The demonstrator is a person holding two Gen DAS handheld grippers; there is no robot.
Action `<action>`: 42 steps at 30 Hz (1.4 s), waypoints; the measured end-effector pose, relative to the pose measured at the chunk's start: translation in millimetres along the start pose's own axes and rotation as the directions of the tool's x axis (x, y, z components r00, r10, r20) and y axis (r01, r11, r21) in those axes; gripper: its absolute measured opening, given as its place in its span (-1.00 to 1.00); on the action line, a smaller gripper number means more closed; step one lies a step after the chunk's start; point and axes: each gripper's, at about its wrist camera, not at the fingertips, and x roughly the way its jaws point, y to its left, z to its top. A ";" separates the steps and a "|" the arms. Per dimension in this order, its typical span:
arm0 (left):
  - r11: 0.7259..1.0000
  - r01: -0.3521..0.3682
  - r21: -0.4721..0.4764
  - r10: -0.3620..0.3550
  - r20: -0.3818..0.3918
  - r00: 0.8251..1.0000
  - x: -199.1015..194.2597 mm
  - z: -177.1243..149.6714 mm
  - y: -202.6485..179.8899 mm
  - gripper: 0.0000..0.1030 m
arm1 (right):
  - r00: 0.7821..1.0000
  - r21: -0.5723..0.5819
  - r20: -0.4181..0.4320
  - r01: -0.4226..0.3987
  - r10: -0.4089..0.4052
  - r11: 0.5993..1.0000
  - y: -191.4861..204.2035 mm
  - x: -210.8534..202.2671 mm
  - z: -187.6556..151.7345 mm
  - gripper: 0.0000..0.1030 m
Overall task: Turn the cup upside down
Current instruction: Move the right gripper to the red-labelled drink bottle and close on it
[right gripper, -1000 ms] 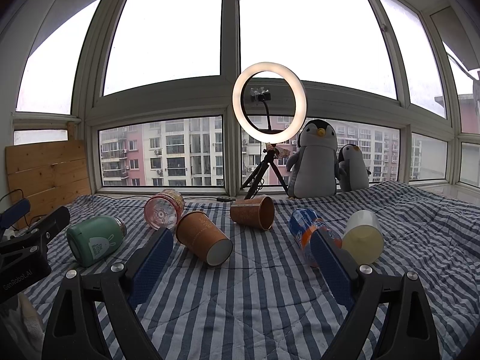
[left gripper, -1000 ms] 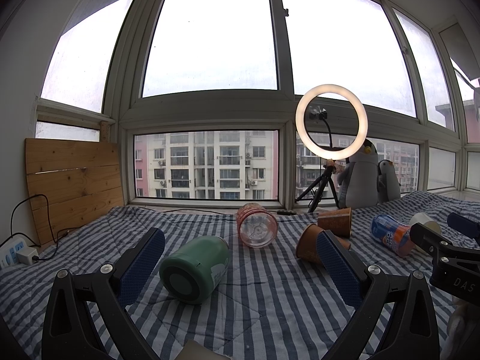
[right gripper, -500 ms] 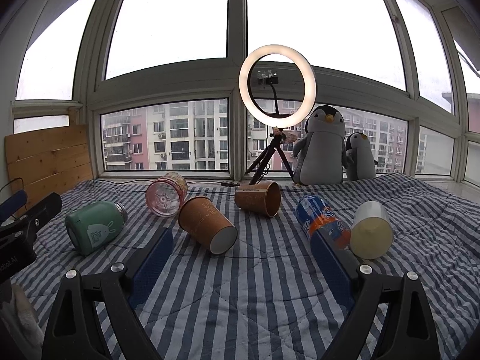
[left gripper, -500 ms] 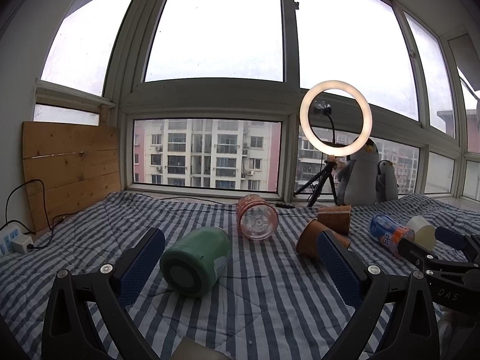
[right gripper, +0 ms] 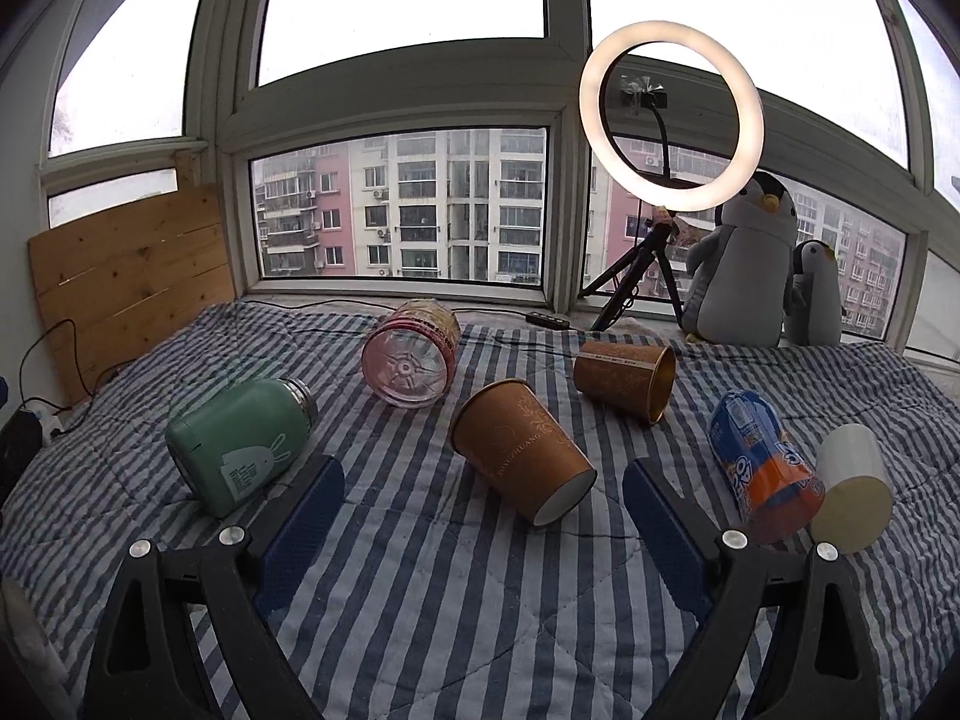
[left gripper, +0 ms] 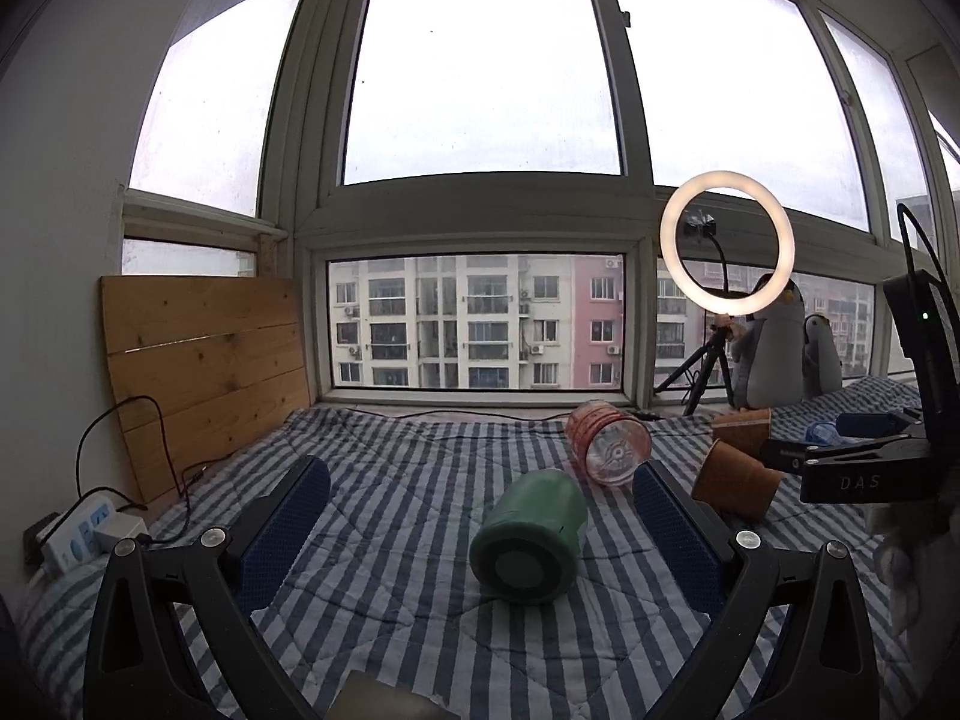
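Several cups lie on their sides on a striped quilt point(right gripper: 420, 570). A green cup point(left gripper: 531, 537) lies base toward me between my left gripper's point(left gripper: 480, 498) open fingers, a little ahead of the tips; it also shows in the right wrist view point(right gripper: 243, 444). A pink clear cup point(right gripper: 411, 360) lies behind it. A brown paper cup point(right gripper: 519, 450) lies just ahead of my open, empty right gripper point(right gripper: 483, 495). A second brown cup point(right gripper: 627, 378), a blue-orange cup point(right gripper: 762, 462) and a white cup point(right gripper: 852, 486) lie to the right.
A ring light on a tripod point(right gripper: 669, 114) and two plush penguins point(right gripper: 744, 264) stand by the window. A wooden board point(left gripper: 204, 366) leans at the left wall, with a power strip point(left gripper: 84, 534) and cables below. The right gripper's body point(left gripper: 864, 468) shows at the left view's right edge.
Both grippers moved forward and swung left. The green cup now sits centred between the left fingers. The brown paper cup is nearer the right gripper. Both stayed open.
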 end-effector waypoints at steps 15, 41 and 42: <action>0.984 0.025 -0.174 -0.027 -0.011 1.000 30.4 -9.9 69.4 0.99 | 0.954 0.026 -0.295 -0.055 0.061 0.998 52.0 153.1 100.5 1.00; 0.982 0.063 -0.179 -0.058 0.034 0.998 18.5 -9.2 65.0 0.99 | 0.867 0.031 -0.495 0.083 -0.057 0.996 63.4 260.8 75.9 0.92; 0.982 0.063 -0.180 -0.057 0.035 0.998 18.3 -9.2 65.4 0.99 | 0.866 0.032 -0.497 0.084 -0.057 0.996 62.7 261.2 75.3 0.89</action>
